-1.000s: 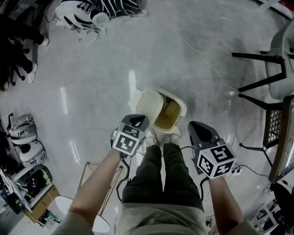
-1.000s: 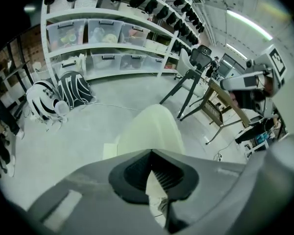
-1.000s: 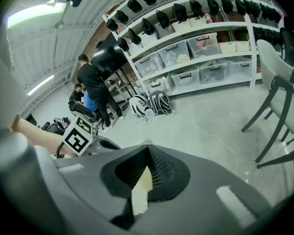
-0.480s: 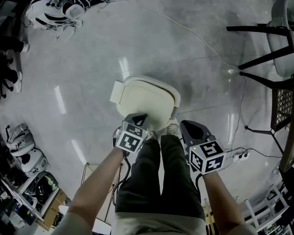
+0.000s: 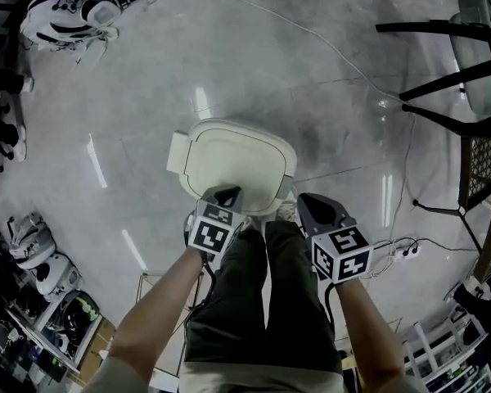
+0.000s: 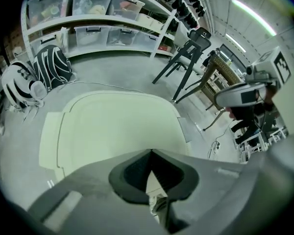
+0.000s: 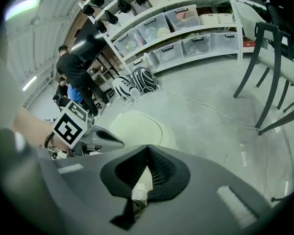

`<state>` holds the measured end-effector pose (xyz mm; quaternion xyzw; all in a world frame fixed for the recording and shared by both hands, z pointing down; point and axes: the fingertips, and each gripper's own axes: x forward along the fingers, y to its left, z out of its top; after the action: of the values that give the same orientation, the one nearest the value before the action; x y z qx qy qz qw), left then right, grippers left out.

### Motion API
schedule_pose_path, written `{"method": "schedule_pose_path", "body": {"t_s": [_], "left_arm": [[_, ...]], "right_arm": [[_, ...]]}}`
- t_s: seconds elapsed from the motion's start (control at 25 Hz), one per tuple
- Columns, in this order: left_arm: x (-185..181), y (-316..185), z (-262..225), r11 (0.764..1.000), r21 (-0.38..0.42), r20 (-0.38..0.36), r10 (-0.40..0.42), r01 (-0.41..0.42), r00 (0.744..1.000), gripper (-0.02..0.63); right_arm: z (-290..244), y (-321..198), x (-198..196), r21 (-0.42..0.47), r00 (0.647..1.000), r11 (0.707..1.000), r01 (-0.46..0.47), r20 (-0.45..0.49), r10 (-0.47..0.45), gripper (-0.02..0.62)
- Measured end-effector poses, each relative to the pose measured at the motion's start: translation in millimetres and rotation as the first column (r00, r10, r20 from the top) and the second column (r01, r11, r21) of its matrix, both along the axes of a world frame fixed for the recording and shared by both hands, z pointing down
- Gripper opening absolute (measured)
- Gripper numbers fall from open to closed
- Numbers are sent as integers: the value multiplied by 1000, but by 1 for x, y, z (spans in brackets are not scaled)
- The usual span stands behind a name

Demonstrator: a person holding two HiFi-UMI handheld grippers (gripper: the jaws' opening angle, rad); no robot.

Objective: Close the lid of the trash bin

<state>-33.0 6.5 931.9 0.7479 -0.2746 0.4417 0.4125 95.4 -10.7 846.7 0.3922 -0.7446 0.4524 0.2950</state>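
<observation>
The trash bin [image 5: 229, 158] stands on the grey floor just ahead of my shoes, and its cream lid [image 6: 117, 126] lies flat down over it. My left gripper [image 5: 228, 192] is shut and empty, its tip over the lid's near edge; whether it touches cannot be told. In the left gripper view the jaws [image 6: 151, 152] meet in a point above the lid. To the right of the bin, clear of it, my right gripper [image 5: 305, 200] is shut too, with nothing in it. The right gripper view shows the lid [image 7: 137, 126] and the left gripper [image 7: 105, 139] beyond its shut jaws [image 7: 147, 147].
A black-legged chair [image 5: 466, 47] and a mesh table stand at the right. A thin cable [image 5: 311, 35] crosses the floor behind the bin to a power strip [image 5: 401, 252]. Striped helmets [image 5: 65, 11] lie at the far left. Shelves with storage boxes [image 6: 88, 13] line the back; a person [image 7: 76, 72] stands there.
The lid stood open a second ago with the bin's inside showing; it has swung down and now lies shut. Both grippers stayed close in front of me.
</observation>
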Motion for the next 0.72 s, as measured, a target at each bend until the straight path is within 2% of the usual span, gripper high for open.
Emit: {"method": "schedule_pose_path", "body": {"t_s": [0.12,0.32,0.56,0.72], "left_arm": [[-5,-5,-11,1000,18,-4,-9,9,1000,3],[-12,-32,-67,993,53,-48,-102,104,994,3],[-25,-70,-175,970,181,-93,-147,162,985,3],[-40,-100,-258,929,298,-130,-186,217,974,3]], "right_arm": [[1,-1,-3,-10,1000,1000,4,1,-4,3],[-34,-14,-12,15,999,999,37,7,-37,3],[-141,-53,-30,136,994,986,100,25,-104,3],[-234,-85,-42,259,989,957,127,43,-143,3]]}}
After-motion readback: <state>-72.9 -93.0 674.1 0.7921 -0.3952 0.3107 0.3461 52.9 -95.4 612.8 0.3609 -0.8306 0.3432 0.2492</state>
